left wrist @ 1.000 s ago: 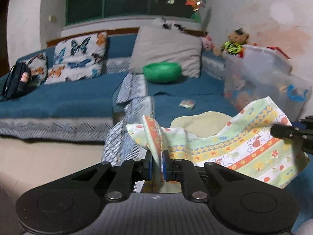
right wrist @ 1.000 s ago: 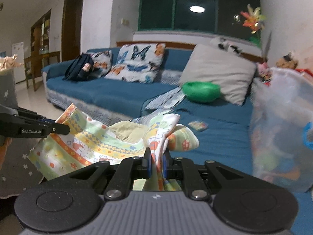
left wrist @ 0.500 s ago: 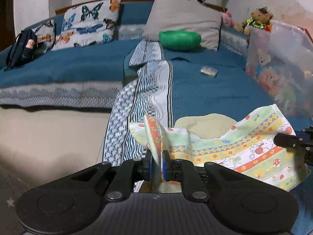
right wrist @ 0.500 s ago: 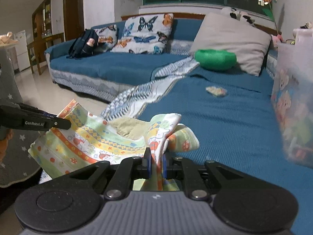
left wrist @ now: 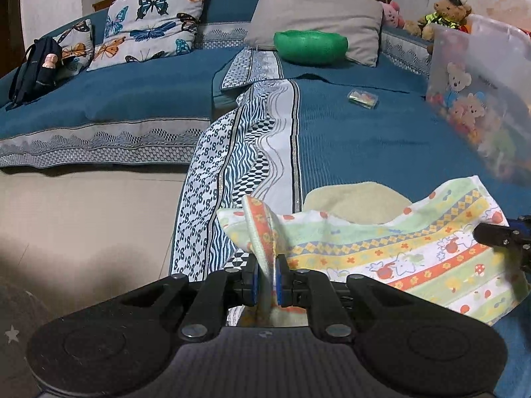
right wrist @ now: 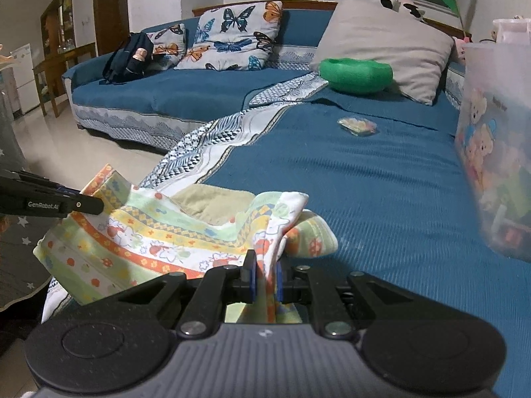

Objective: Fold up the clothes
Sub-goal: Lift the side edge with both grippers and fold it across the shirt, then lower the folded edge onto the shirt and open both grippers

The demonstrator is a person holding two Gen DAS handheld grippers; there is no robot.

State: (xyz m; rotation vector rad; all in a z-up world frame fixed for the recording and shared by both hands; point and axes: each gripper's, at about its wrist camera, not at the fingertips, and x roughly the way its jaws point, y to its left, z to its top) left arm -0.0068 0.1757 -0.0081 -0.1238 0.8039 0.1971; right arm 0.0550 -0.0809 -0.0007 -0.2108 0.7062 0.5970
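Patterned cloth (left wrist: 398, 255), printed with orange, yellow and green bands and small cartoon figures, hangs stretched between the two grippers over the near edge of the blue sofa seat (left wrist: 365, 139). Left gripper (left wrist: 265, 280): jaws pressed together on one bunched corner, fabric standing up in a fold between the blue pads. Right gripper (right wrist: 265, 280): same, jaws closed tight on the opposite corner, a loose lobe of cloth flopping off to its right onto the seat. In each wrist view the other gripper's black fingers show at the frame edge, at the far end of the cloth. Pale yellow inner side of the cloth (right wrist: 212, 204) shows in the sag between the two held corners.

Just beyond the cloth, a blue-and-white patterned runner (left wrist: 252, 152) drapes down the sofa front towards the pale floor (left wrist: 83, 219). To the right, a translucent plastic bin (left wrist: 481, 99) with teddy-bear print stands on the seat, near the cloth but apart from it. Mid-seat, a small clear packet (left wrist: 362, 99) lies alone.

Farther back: green rounded object (left wrist: 310, 47) resting against a large grey pillow (left wrist: 318, 10). Butterfly-print cushion (left wrist: 152, 23) to the left of that, then a dark backpack (left wrist: 33, 69) at the sofa's far left end. Plush teddy bear (left wrist: 448, 10) sits at the far right corner behind the bin.
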